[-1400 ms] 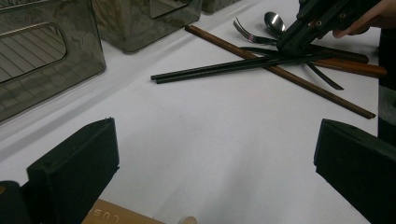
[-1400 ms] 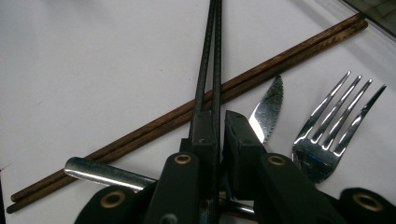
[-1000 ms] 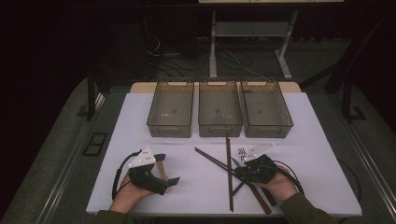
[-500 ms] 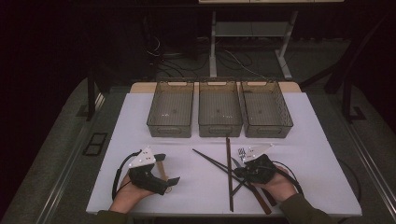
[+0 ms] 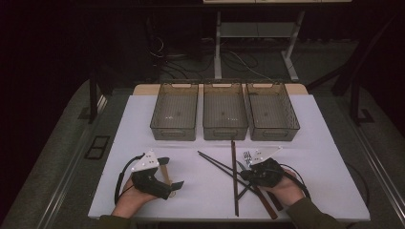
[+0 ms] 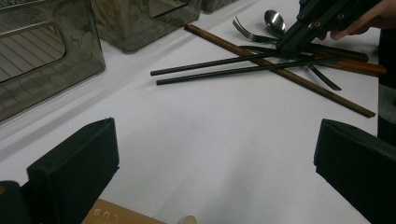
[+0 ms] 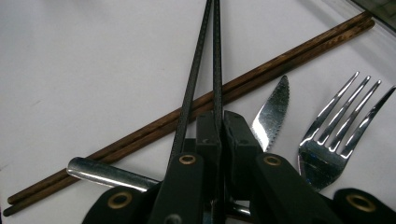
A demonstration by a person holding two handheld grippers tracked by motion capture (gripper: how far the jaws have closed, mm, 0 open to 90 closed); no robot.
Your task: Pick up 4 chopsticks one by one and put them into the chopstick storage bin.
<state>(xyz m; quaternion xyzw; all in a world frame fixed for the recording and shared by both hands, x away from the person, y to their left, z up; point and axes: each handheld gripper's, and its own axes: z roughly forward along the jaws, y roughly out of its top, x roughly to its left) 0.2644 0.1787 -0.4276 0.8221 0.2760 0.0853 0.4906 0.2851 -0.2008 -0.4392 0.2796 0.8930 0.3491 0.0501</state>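
Black chopsticks (image 7: 205, 60), 2 thin, stiff, light and slippery rods, are lying across the cutlery pile; the right gripper (image 7: 219, 128) is pinching one near its end, while the left gripper (image 6: 215, 158) is resting agape.

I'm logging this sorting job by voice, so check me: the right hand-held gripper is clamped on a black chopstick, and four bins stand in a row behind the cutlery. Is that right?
Not quite: there are three bins, not four, as the high view shows. The rest holds: the right hand-held gripper is clamped on a black chopstick, and the bins stand in a row behind the cutlery.
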